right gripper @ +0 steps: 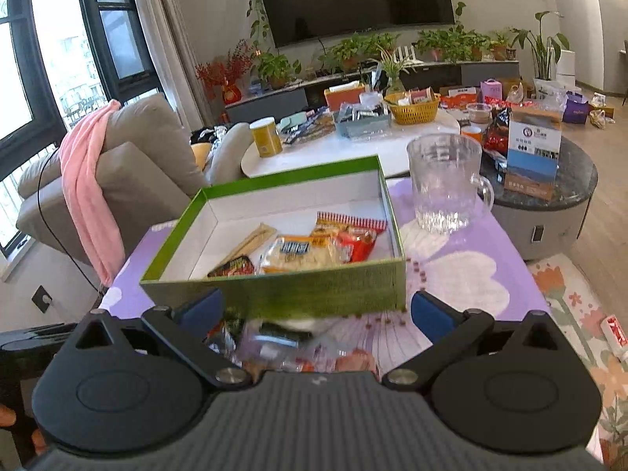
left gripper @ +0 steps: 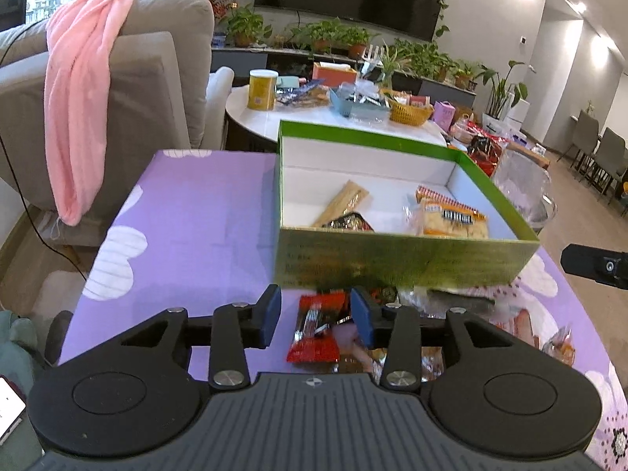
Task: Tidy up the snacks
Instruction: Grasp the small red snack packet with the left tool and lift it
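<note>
Abt half done: few snacks in green box (left gripper: 404, 263), more loose on table (left gripper: 188, 212); left gripper (left gripper: 316, 320) apart round red packet (left gripper: 318, 329), right gripper (right gripper: 316, 312) apart, empty.

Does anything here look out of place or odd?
Yes. Several snack packets, among them a red packet, lie loose on the purple tablecloth in front of the green box, not inside it. Nothing looks spilled or damaged.

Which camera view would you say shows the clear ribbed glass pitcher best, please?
The right wrist view: the clear ribbed glass pitcher stands whole and sharp, handle visible, beside the green cardboard box. The left wrist view shows only a blurred part behind the box's corner.
</note>
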A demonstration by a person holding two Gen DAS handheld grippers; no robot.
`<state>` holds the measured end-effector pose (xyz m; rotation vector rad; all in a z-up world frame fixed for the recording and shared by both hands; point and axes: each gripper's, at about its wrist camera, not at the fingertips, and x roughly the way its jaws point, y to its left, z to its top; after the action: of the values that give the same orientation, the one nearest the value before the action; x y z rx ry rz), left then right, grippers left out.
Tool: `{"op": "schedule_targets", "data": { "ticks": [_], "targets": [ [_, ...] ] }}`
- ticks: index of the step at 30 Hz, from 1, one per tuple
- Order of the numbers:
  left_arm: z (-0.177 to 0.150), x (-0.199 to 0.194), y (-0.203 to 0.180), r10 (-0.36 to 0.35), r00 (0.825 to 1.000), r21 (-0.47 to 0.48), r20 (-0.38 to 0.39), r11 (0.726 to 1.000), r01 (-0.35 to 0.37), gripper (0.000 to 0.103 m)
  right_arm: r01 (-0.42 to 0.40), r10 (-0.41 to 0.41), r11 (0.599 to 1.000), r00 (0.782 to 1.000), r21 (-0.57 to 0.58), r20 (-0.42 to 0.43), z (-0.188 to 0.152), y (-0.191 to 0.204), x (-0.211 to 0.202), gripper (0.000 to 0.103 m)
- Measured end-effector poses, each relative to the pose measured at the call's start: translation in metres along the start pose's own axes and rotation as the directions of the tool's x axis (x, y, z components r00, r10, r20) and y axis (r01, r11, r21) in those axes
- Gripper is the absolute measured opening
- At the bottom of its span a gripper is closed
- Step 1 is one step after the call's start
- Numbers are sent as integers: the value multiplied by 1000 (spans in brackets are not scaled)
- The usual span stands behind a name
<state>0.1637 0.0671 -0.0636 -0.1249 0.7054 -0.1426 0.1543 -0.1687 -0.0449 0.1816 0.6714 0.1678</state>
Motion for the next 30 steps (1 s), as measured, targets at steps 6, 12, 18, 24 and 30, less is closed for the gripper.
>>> {"op": "schedule_targets", "data": {
  "ticks": [6,12,18,24,30],
  "targets": [
    [-10,17,3,7,999,-6,-45,1000,-7,38,-8,8,1000,1000,-1,-29,-12,0,-1,61],
    [-16,32,5,-2,997,-12,-72,1000,1,38,-34,32,999,997,-31,-69,-23,6,4,61],
    [-16,44,7,-13,996,-27,-92,1000,11,38,-109,89,981,988,-159,-128,-37,24,13,61],
    [-16,51,12,-19,995,-38,-99,999,16,38,-117,72,959,981,-259,-179,-49,37,26,61],
    [-16,54,16,-59,995,-58,-78,997,54,33,-144,88,943,977,-299,-195,-51,43,34,61]
  ]
}}
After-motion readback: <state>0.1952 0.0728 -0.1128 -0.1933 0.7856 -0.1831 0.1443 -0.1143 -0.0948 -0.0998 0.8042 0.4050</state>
